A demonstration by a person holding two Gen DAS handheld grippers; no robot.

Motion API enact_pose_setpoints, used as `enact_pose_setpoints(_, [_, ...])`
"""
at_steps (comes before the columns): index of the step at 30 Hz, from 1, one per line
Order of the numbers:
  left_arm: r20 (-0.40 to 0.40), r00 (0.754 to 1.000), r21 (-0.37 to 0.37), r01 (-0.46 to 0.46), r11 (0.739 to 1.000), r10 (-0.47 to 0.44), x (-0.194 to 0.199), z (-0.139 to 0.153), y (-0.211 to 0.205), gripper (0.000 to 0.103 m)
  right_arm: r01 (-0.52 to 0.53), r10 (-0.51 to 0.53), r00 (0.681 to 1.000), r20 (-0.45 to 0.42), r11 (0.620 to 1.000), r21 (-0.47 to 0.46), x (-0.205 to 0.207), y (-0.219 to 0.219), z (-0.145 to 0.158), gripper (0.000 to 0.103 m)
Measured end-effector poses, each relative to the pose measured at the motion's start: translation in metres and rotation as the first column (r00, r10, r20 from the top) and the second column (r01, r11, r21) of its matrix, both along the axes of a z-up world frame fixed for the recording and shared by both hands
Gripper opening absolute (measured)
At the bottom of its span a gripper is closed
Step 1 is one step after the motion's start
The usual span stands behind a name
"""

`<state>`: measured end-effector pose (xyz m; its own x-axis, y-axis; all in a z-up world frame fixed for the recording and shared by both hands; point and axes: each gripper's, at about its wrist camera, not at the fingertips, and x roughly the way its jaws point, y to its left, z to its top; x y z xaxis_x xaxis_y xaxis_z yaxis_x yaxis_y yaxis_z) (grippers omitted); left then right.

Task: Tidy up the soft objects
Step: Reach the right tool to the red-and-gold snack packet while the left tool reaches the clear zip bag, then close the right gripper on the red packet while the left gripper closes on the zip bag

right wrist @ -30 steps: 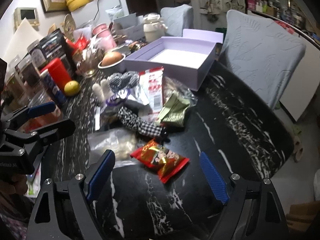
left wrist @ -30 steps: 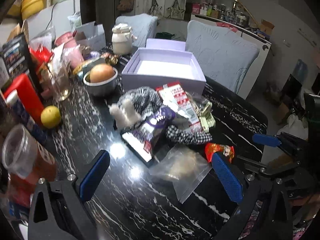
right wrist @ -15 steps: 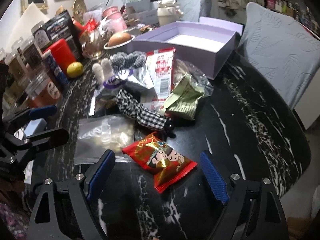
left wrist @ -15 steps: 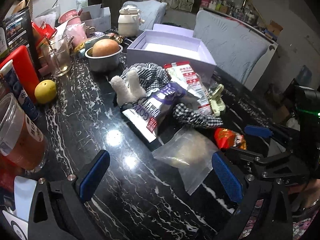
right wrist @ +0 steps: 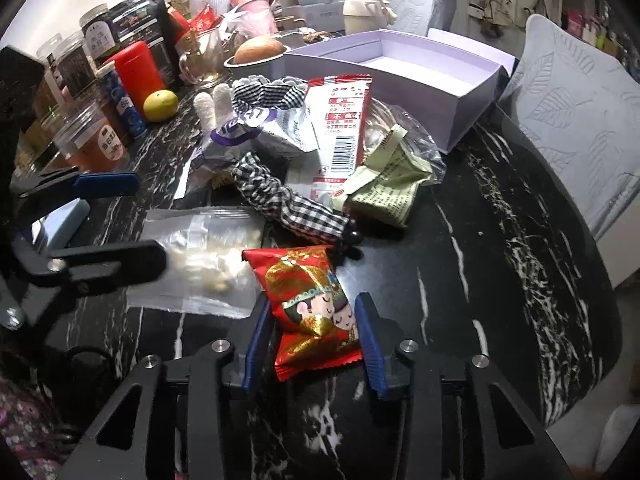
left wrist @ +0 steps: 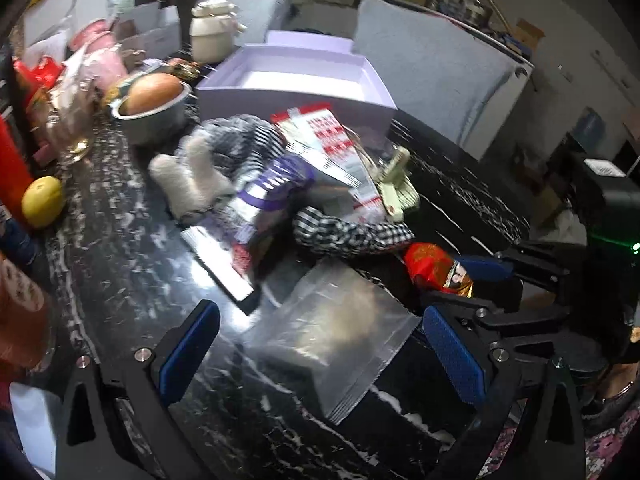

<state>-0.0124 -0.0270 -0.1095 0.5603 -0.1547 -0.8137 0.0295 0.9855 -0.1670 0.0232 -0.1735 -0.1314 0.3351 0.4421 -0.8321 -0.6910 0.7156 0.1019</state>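
- My right gripper [right wrist: 316, 344] is closing on the red snack packet [right wrist: 310, 304]. The packet sits between the 2 blue pads, its near end bunched between them and its far end sticking out past the fingertips.
- Risk: the foil is slick and puffy, so I judge it could squirt forward out of the pads, or hang from 1 corner and drop short of the lilac box [right wrist: 404, 68] beyond the fingertips.
- My left gripper [left wrist: 320, 352] is spread wide and empty, the clear zip bag [left wrist: 336, 336] lying flat between its fingers. A thin film on the black marble table [right wrist: 500, 240] may slide away instead of lifting.
- A second ago the right fingers were wide apart with the packet ahead of them, and both grippers were higher.
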Motion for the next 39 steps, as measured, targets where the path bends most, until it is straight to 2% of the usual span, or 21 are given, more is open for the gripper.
enact_pose_setpoints(5, [-0.025, 0.999, 0.016, 0.038, 0.999, -0.037, 0.008, -0.009, -0.008, 0.103, 0.072, -0.072, 0.997, 0.008, 0.997, -0.016, 0.002, -0.021, 0.003, 0.039])
enact_pose_setpoints(8, [-0.058, 0.996, 0.038, 0.065, 0.997, -0.062, 0.015, -0.016, -0.016, 0.103, 0.112, -0.113, 0.994, 0.002, 0.994, 0.006, 0.004, -0.037, 0.004, 0.039])
enact_pose_setpoints(12, [-0.102, 0.991, 0.074, 0.092, 0.993, -0.084, 0.022, -0.026, -0.024, 0.103, 0.140, -0.140, 0.990, -0.014, 0.990, 0.015, 0.010, -0.049, 0.002, 0.039])
enact_pose_setpoints(16, [-0.142, 0.986, 0.077, 0.101, 0.992, -0.089, 0.023, -0.036, -0.030, 0.103, 0.143, -0.143, 0.990, -0.013, 0.989, 0.021, 0.014, -0.053, 0.002, 0.040])
enact_pose_setpoints(22, [-0.120, 0.989, 0.155, 0.103, 0.983, -0.084, 0.025, -0.043, -0.040, 0.103, 0.132, -0.132, 0.991, -0.013, 0.991, 0.023, 0.016, -0.054, 0.001, 0.040])
enact_pose_setpoints(28, [-0.087, 0.992, 0.152, 0.104, 0.983, -0.091, 0.023, -0.045, -0.040, 0.102, 0.131, -0.130, 0.991, -0.008, 0.991, 0.022, 0.016, -0.052, 0.000, 0.040])
enact_pose_setpoints(32, [-0.059, 0.993, 0.152, 0.107, 0.983, -0.099, 0.015, -0.040, -0.036, 0.091, 0.138, -0.138, 0.990, -0.024, 0.990, 0.029, 0.018, -0.052, -0.003, 0.041])
enact_pose_setpoints(33, [-0.051, 0.994, 0.150, 0.107, 0.983, -0.101, 0.013, -0.039, -0.036, 0.085, 0.140, -0.139, 0.990, -0.022, 0.990, 0.032, 0.018, -0.052, -0.003, 0.041])
enact_pose_setpoints(34, [-0.041, 0.994, 0.151, 0.106, 0.983, -0.101, 0.012, -0.038, -0.036, 0.074, 0.141, -0.140, 0.990, -0.022, 0.990, 0.031, 0.018, -0.051, -0.003, 0.041])
enact_pose_setpoints(39, [-0.025, 0.996, 0.148, 0.091, 0.985, -0.088, 0.006, -0.033, -0.032, 0.059, 0.144, -0.144, 0.990, -0.011, 0.989, 0.019, 0.018, -0.047, -0.003, 0.041])
